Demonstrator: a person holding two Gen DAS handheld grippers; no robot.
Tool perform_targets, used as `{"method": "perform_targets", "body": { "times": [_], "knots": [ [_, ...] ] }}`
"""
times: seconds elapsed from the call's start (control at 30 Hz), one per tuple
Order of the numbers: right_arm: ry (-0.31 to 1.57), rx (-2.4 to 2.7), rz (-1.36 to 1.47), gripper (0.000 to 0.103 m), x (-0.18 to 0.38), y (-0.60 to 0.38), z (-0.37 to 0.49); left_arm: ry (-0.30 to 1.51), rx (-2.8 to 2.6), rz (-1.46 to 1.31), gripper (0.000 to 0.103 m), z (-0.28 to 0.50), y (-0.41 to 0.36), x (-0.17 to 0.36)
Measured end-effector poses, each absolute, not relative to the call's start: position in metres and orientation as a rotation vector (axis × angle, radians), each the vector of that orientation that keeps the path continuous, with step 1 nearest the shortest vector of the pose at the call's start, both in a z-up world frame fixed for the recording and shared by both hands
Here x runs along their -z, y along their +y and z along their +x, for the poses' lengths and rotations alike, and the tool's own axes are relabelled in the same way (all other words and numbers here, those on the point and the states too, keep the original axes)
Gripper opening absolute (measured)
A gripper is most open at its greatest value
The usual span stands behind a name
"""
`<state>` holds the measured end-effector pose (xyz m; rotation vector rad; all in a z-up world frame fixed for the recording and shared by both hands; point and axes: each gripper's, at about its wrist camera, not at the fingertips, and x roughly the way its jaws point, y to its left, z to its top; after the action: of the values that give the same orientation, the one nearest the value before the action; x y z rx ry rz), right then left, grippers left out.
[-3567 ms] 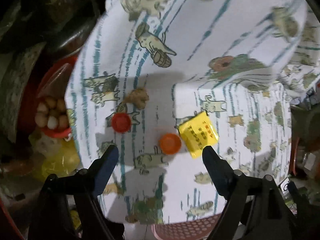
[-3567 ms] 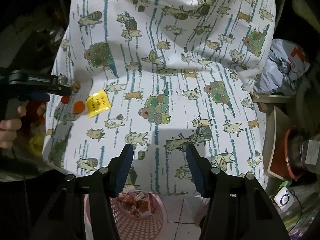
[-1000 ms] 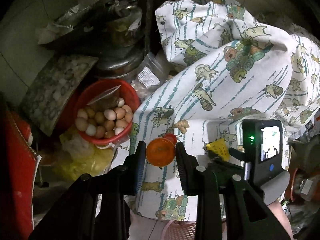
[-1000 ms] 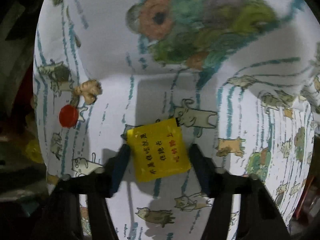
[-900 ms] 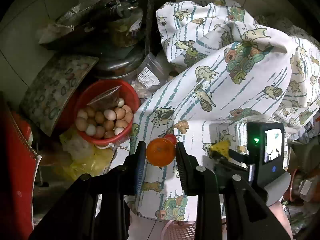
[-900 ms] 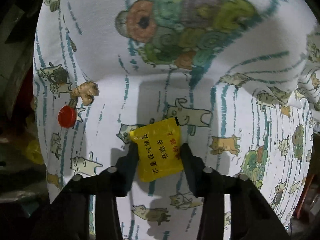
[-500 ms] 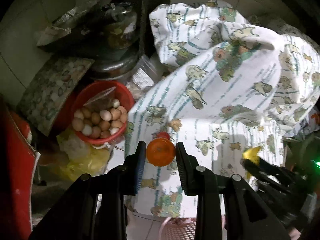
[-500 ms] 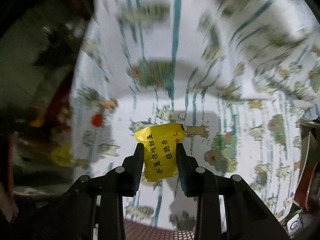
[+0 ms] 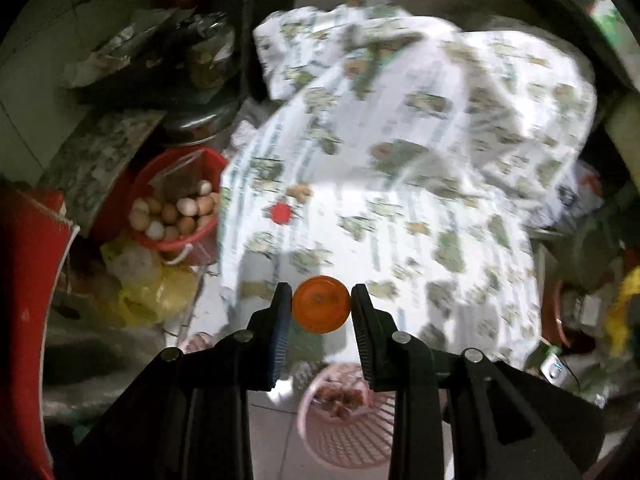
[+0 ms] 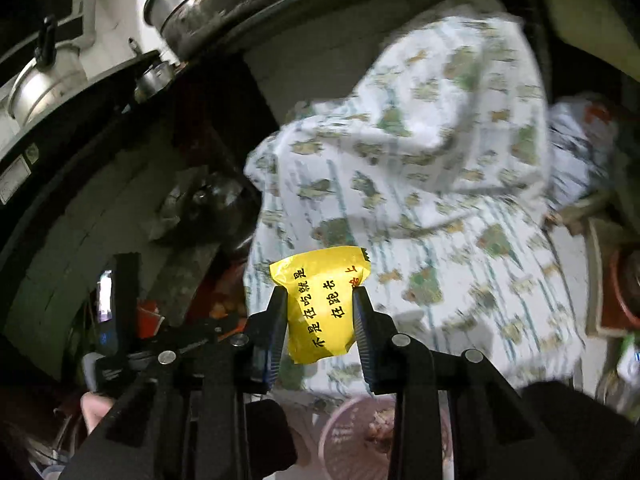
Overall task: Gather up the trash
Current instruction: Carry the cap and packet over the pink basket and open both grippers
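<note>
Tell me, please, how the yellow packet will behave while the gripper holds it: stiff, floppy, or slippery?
The yellow packet is probably soft and light: it bulges between the right gripper pads. Its glossy film may slip, so loosening looks risky.

I see an orange cap (image 9: 320,309) and a yellow packet (image 10: 323,303) printed with black and red characters. The cloth (image 9: 420,184) is white with teal stripes and green-brown cartoon animals; a red cap (image 9: 280,213) lies on it. The basket (image 9: 344,436) is pink, the egg bucket (image 9: 176,216) red.
</note>
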<state>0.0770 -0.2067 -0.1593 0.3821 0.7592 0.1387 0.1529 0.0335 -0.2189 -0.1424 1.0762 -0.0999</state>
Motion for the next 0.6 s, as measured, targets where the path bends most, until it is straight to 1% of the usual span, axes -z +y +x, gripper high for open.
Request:
{"method": "perform_targets", "body": {
  "times": [0.1,0.2,0.33,0.4,0.6],
  "knots": [
    [0.784,-0.120,0.453,0.034,0.176,-0.219,0.056,1.049,0.131,-0.165,0.029,0.126,0.020,0.212],
    [0.852,-0.114,0.496,0.034,0.203,-0.225,0.050,1.066,0.167,-0.179,0.029,0.111,0.009,0.223],
    [0.931,-0.089,0.504,0.034,0.244,-0.229,0.050,1.145,0.203,-0.139,0.029,0.107,-0.008,0.262],
    [0.979,-0.087,0.527,0.034,0.265,-0.231,0.052,1.223,0.234,-0.121,0.029,0.110,-0.018,0.284],
    [1.163,-0.031,0.621,0.035,0.339,-0.239,0.062,1.335,0.268,-0.074,0.029,0.110,-0.043,0.327]
  ]
}}
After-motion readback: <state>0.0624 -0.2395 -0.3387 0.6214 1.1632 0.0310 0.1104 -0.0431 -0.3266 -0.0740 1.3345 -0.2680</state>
